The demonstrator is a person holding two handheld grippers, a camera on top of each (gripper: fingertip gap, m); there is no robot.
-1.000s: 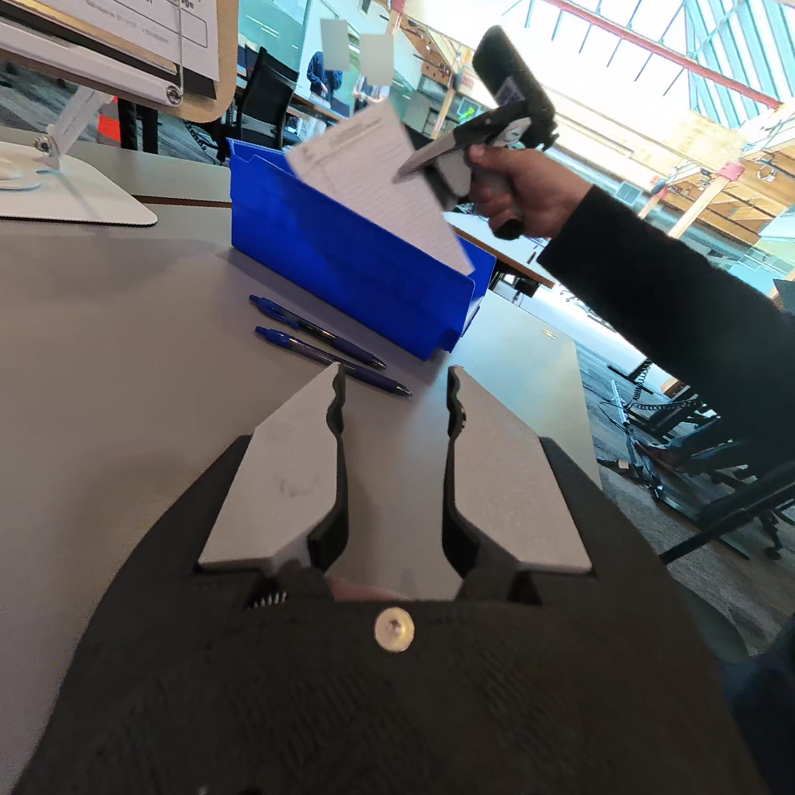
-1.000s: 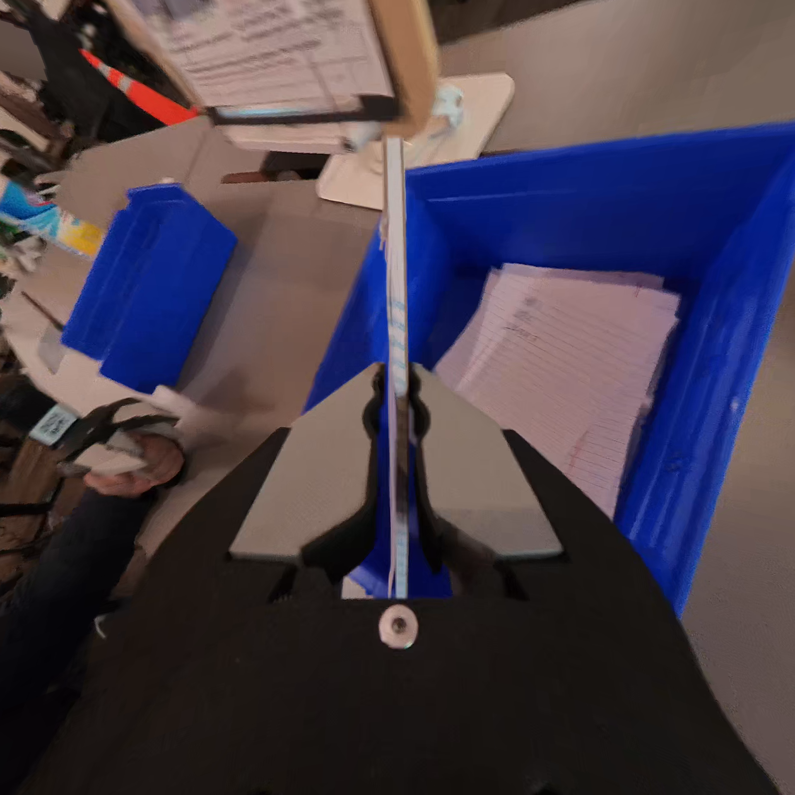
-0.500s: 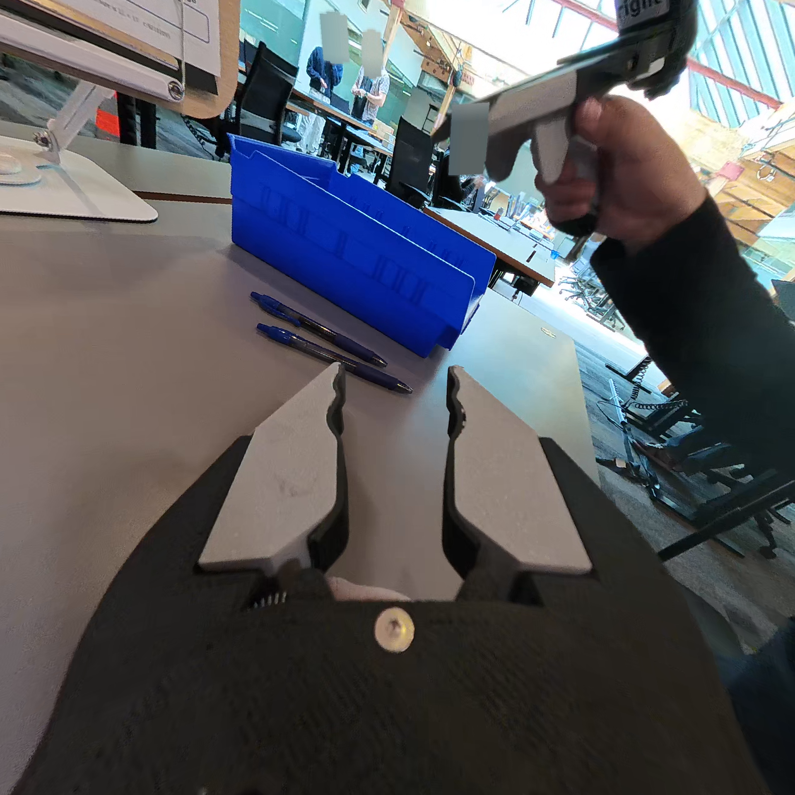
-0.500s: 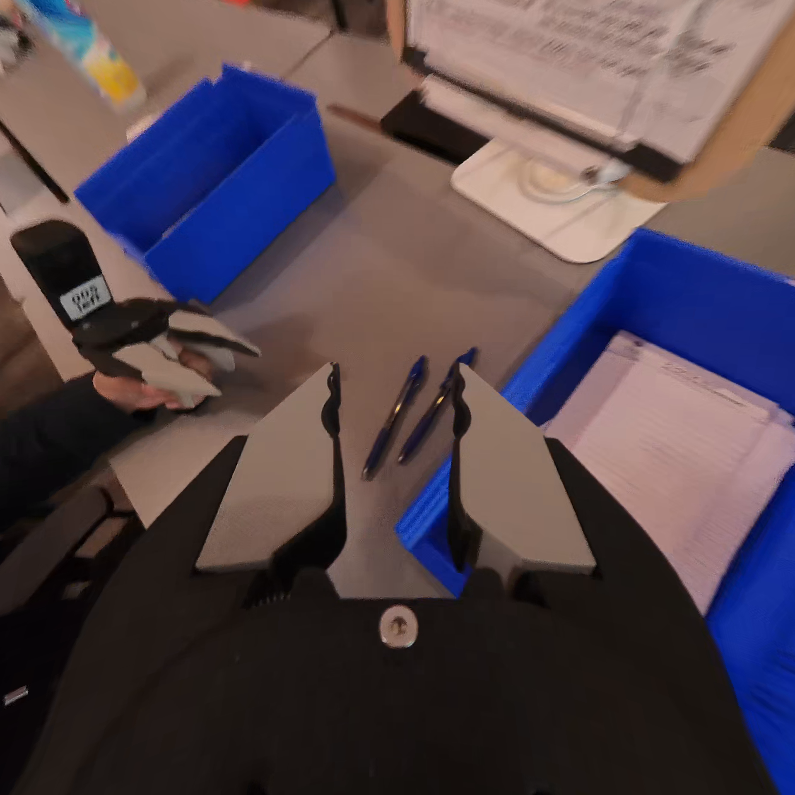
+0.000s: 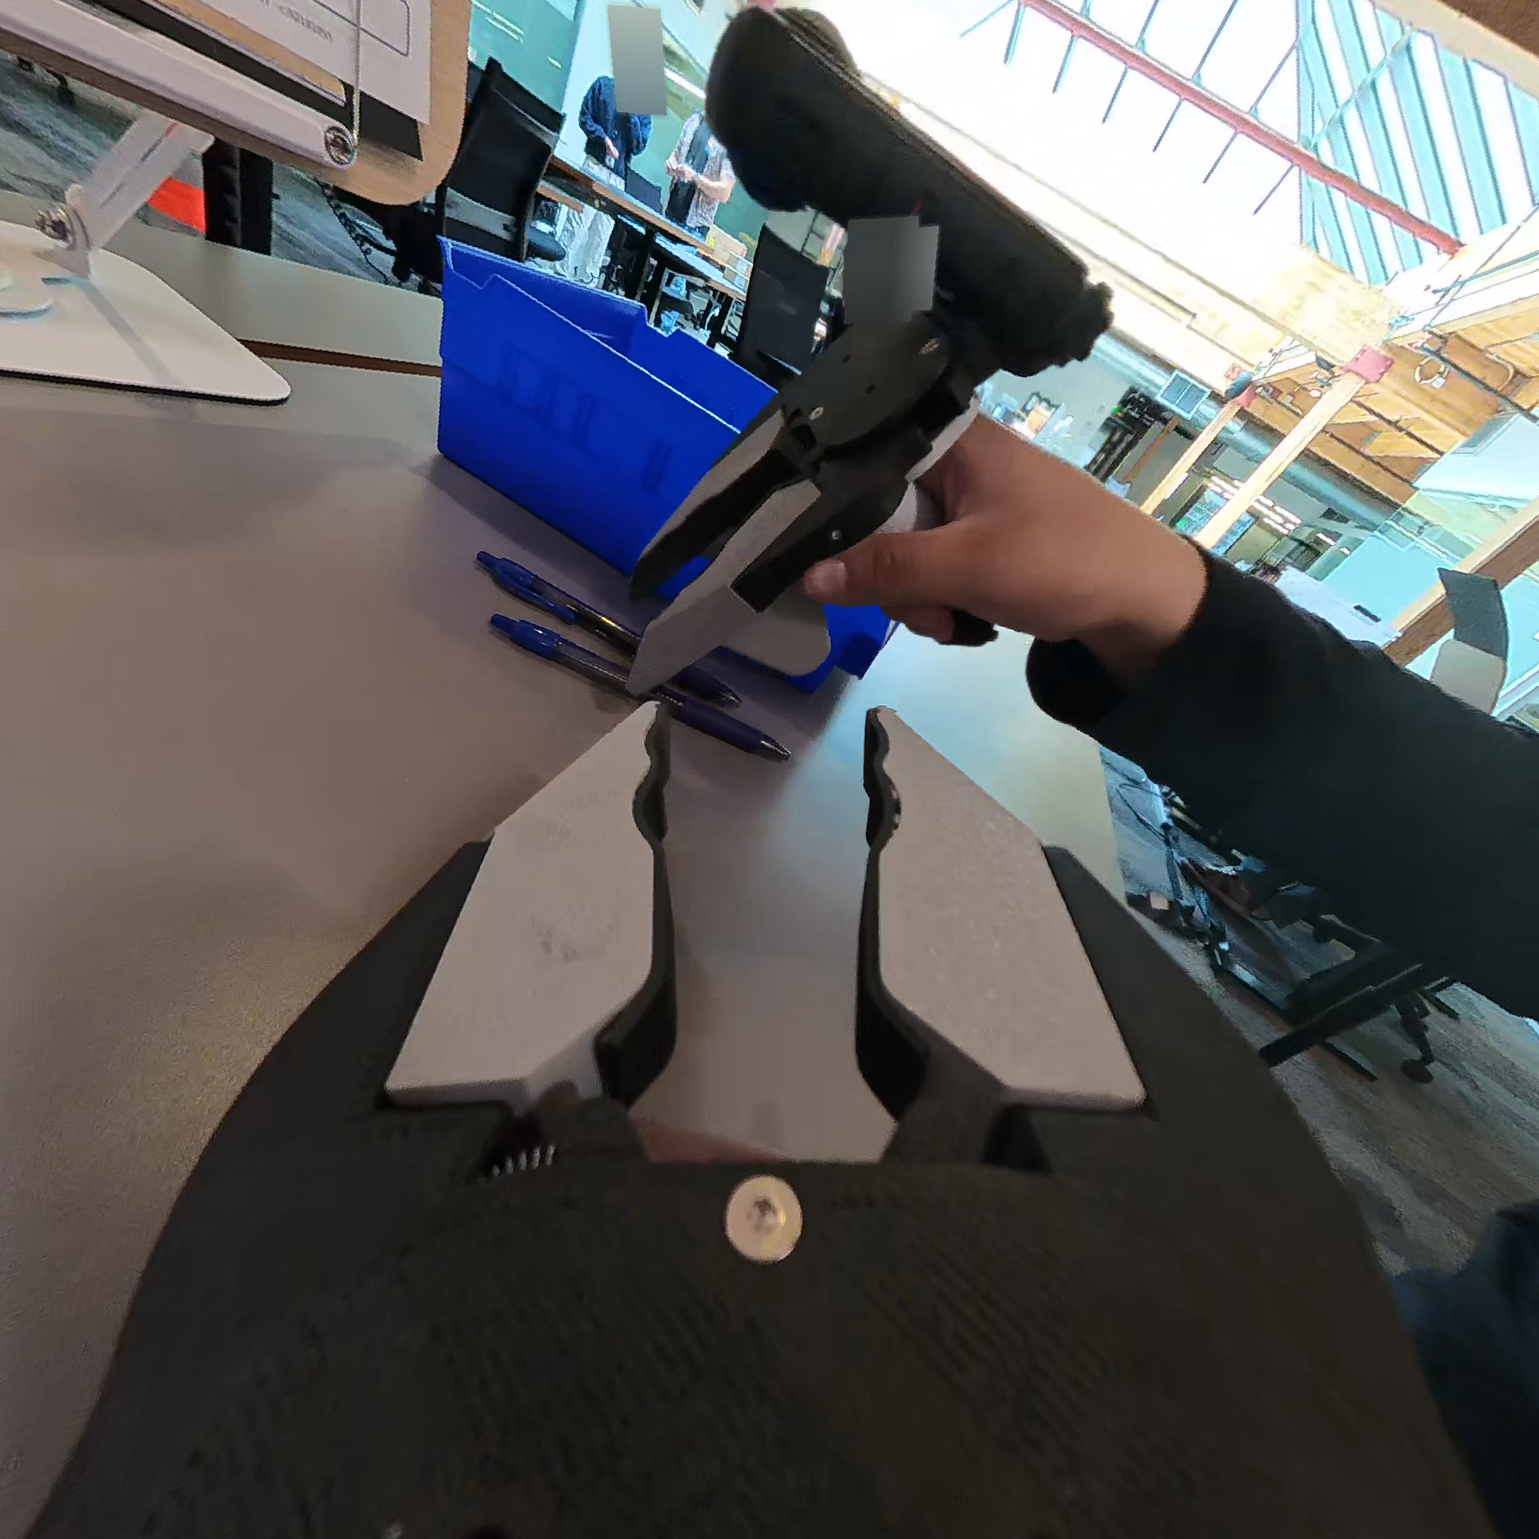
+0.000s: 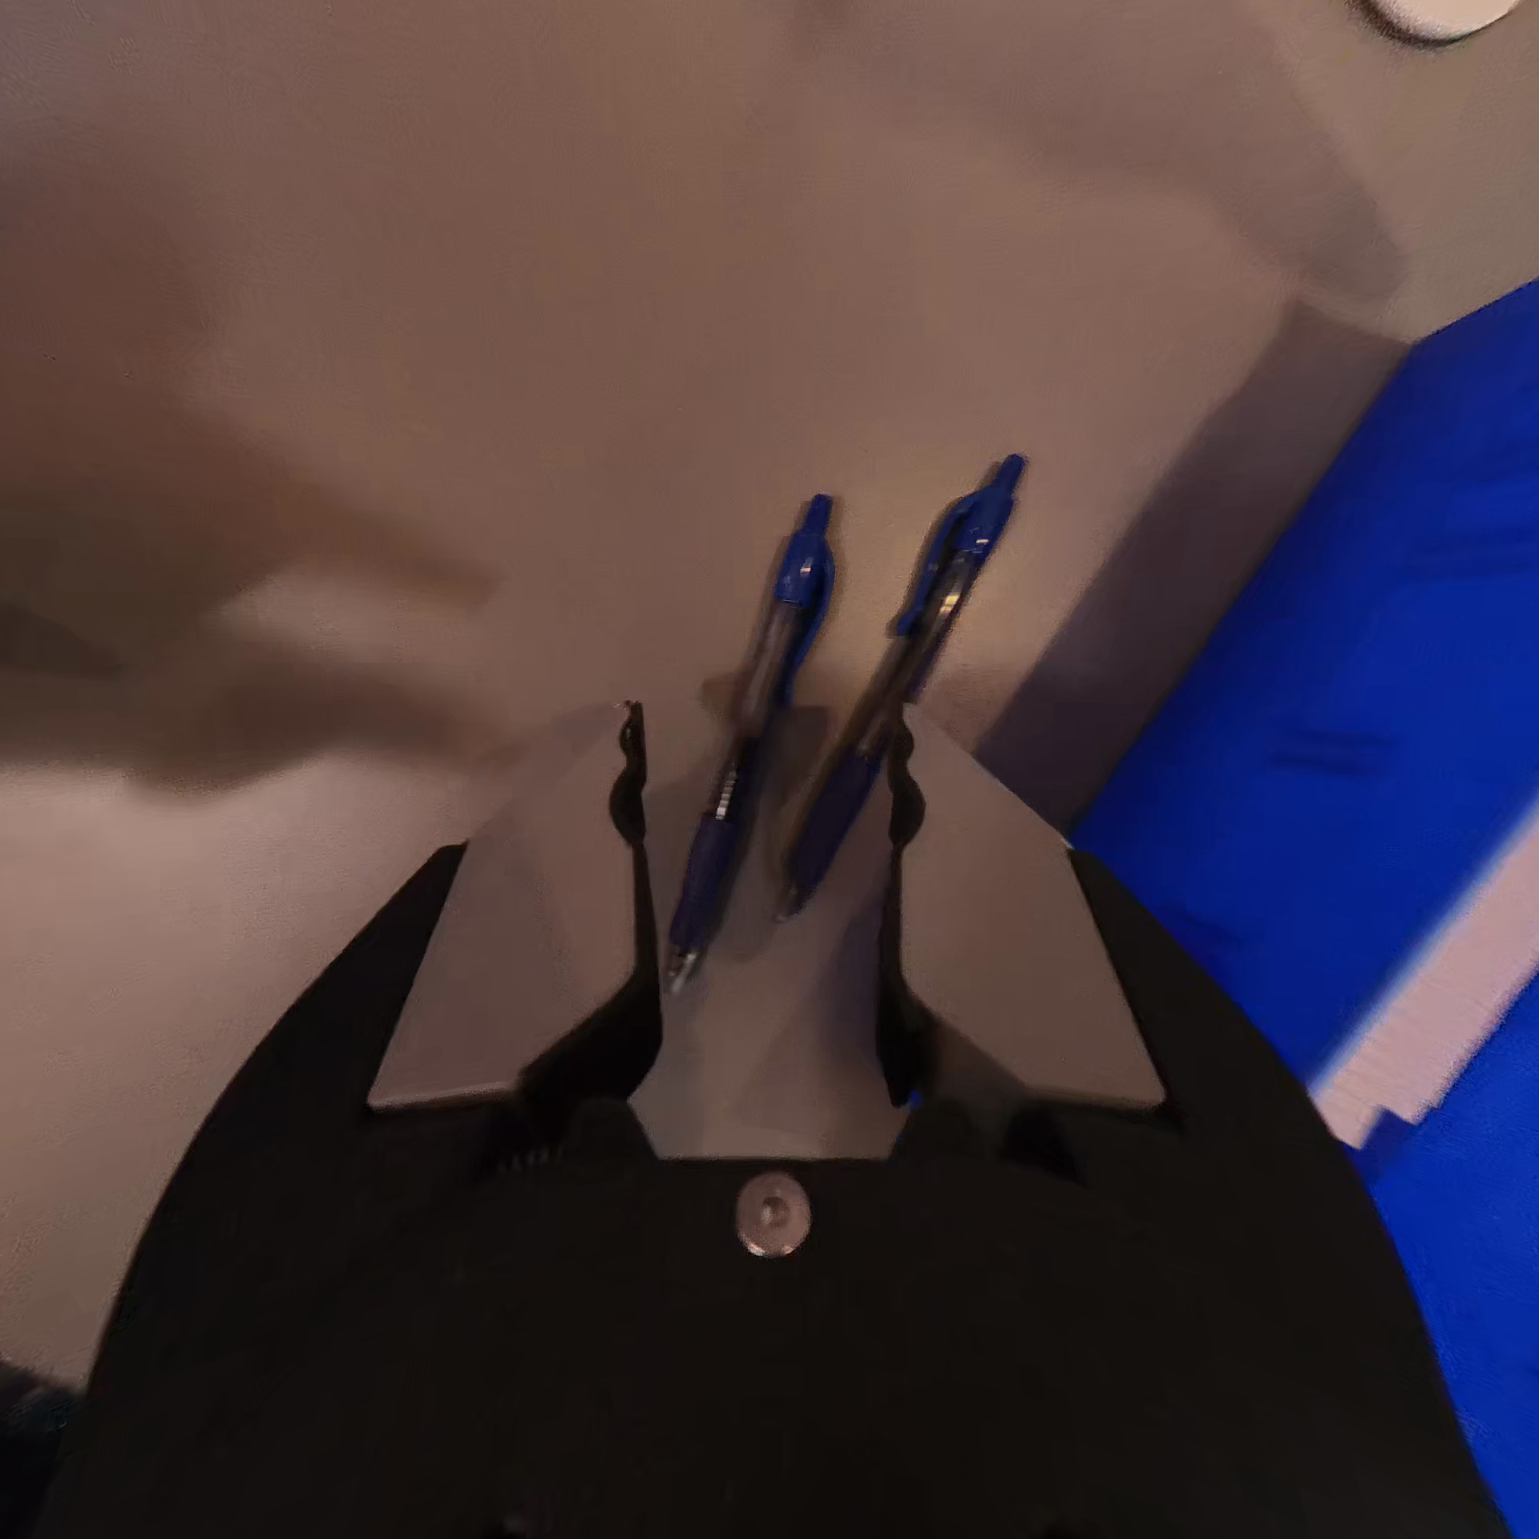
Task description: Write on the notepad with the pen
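Your right gripper (image 6: 762,733) points down at the grey tabletop (image 6: 416,333) with its jaws spread wide and nothing between them held; two blue pens (image 6: 754,733) lie side by side on the surface just ahead of and partly between the fingertips, tips toward you. The pen on the right (image 6: 895,691) passes just beside the right fingertip; whether they touch is unclear. Right of the jaws sits the blue bin (image 6: 1332,708), and a pale stack of lined paper, the notepad (image 6: 1432,1024), shows inside it at the frame's edge.

Your left gripper (image 5: 762,733) rests low over the same table (image 5: 250,666), jaws wide apart and empty. Ahead of its fingertips you see the right gripper (image 5: 658,633) angled down onto the pens (image 5: 583,658), held by your hand (image 5: 1016,550), with the bin (image 5: 583,441) behind. Far left stands a white stand base (image 5: 125,333) under a clipboard (image 5: 250,67). Beyond the table is an open office with desks, chairs, people standing, timber beams and a skylight.
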